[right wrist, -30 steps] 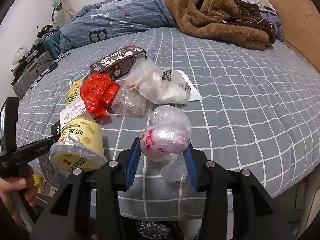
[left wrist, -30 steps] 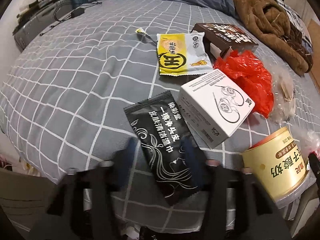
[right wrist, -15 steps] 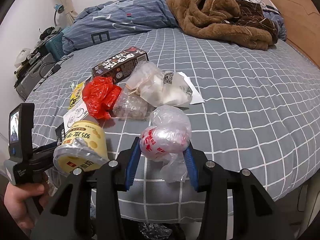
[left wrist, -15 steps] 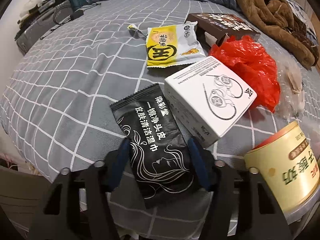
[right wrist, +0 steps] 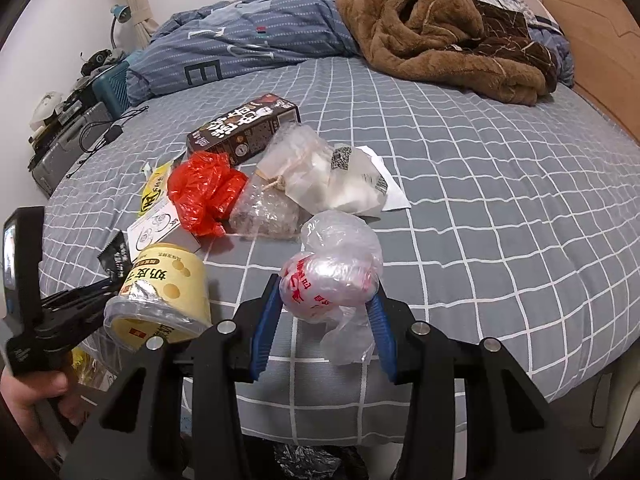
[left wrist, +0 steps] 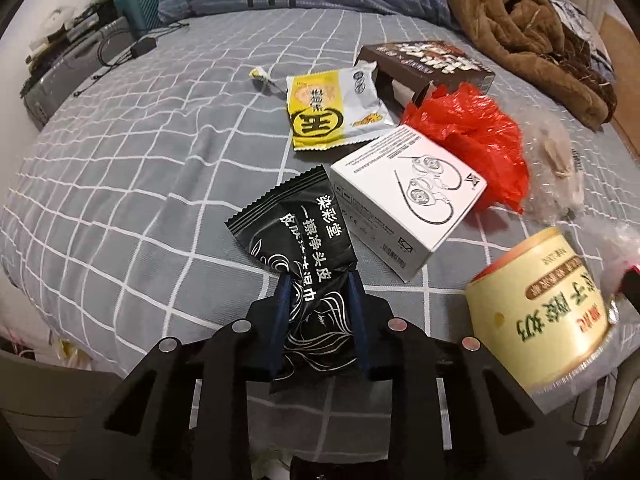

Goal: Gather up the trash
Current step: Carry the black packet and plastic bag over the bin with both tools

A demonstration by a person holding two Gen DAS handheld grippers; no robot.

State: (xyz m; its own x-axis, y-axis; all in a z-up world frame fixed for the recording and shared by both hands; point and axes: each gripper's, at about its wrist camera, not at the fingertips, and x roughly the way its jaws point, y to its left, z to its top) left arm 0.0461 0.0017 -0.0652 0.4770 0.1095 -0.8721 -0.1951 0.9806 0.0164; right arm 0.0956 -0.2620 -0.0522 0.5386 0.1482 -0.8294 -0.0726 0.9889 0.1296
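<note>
Trash lies on a grey checked bed [left wrist: 132, 152]. My left gripper [left wrist: 318, 280] is shut on a black wet-wipe packet [left wrist: 308, 248], which is pinched and crumpled between the blue pads. My right gripper [right wrist: 326, 292] is shut on a balled clear plastic bag with red print [right wrist: 332, 276], near the bed's front edge. A white earphone box [left wrist: 408, 196], a yellow snack wrapper [left wrist: 332, 112], a red plastic bag [left wrist: 472, 132], a brown carton [left wrist: 428, 64] and a yellow yogurt tub [left wrist: 540, 308] lie nearby.
Clear plastic bags [right wrist: 320, 172] and a bubble-wrap wad [right wrist: 264, 212] lie behind the held bag. A brown blanket [right wrist: 440, 28] and blue duvet [right wrist: 240, 36] lie at the far end. A black bag opening [right wrist: 316, 460] shows below the right gripper.
My left gripper has moved forward over the black packet and closed on it, crumpling its lower half. My right gripper still holds the plastic bag in about the same place.
</note>
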